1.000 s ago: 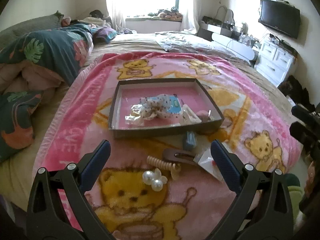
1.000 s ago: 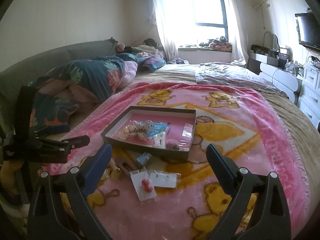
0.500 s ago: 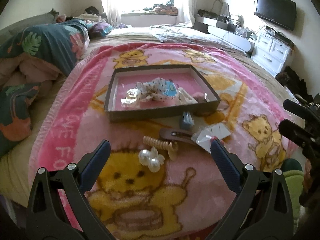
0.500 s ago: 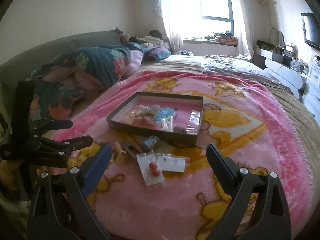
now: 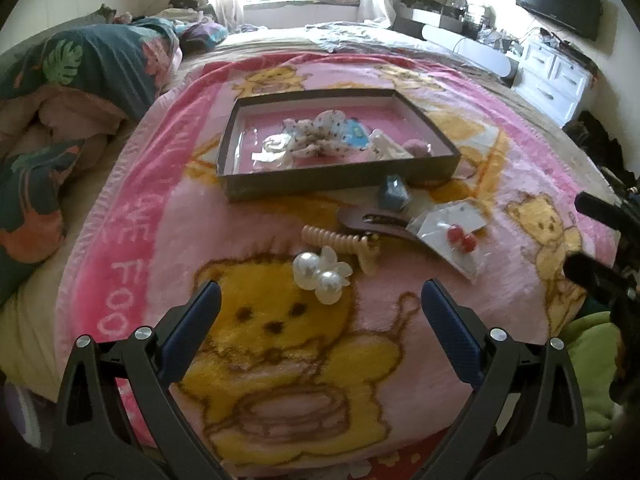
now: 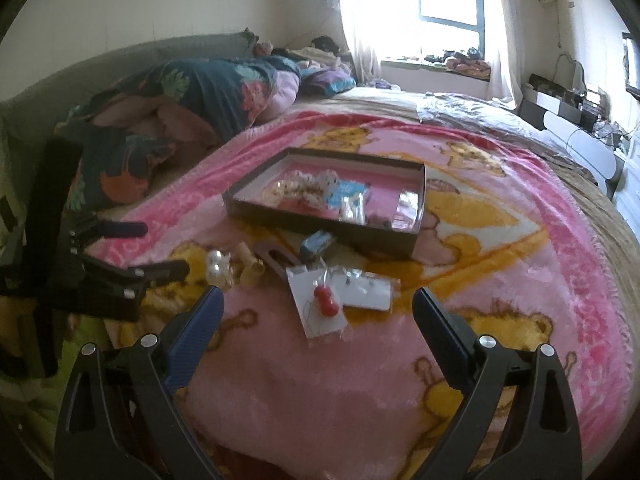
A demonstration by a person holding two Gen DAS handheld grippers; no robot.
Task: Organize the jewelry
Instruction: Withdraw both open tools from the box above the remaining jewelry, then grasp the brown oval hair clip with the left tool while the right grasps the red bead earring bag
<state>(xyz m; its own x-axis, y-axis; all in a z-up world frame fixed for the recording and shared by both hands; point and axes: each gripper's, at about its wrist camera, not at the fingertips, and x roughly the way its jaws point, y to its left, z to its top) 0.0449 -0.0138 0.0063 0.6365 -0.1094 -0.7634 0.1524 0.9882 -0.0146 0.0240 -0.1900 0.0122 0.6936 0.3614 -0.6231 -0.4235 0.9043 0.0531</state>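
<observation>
Pearl clip (image 5: 320,274) nearer left hand-held gripper (image 5: 320,312)

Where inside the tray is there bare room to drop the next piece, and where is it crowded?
In the tray, the far strip along the back wall and the far right corner show bare pink. The middle and near right are crowded with the polka-dot bow and packets. Outside, loose pieces crowd the blanket below the front wall.

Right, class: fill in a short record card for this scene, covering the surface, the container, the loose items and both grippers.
surface: pink bear blanket on a bed
container: shallow dark tray, already holding some accessories
loose items: pearl clip, beige coil tie, brown hair clip, blue piece, red earring card
left gripper: open, empty, above the pearl clip
right gripper: open, empty
</observation>
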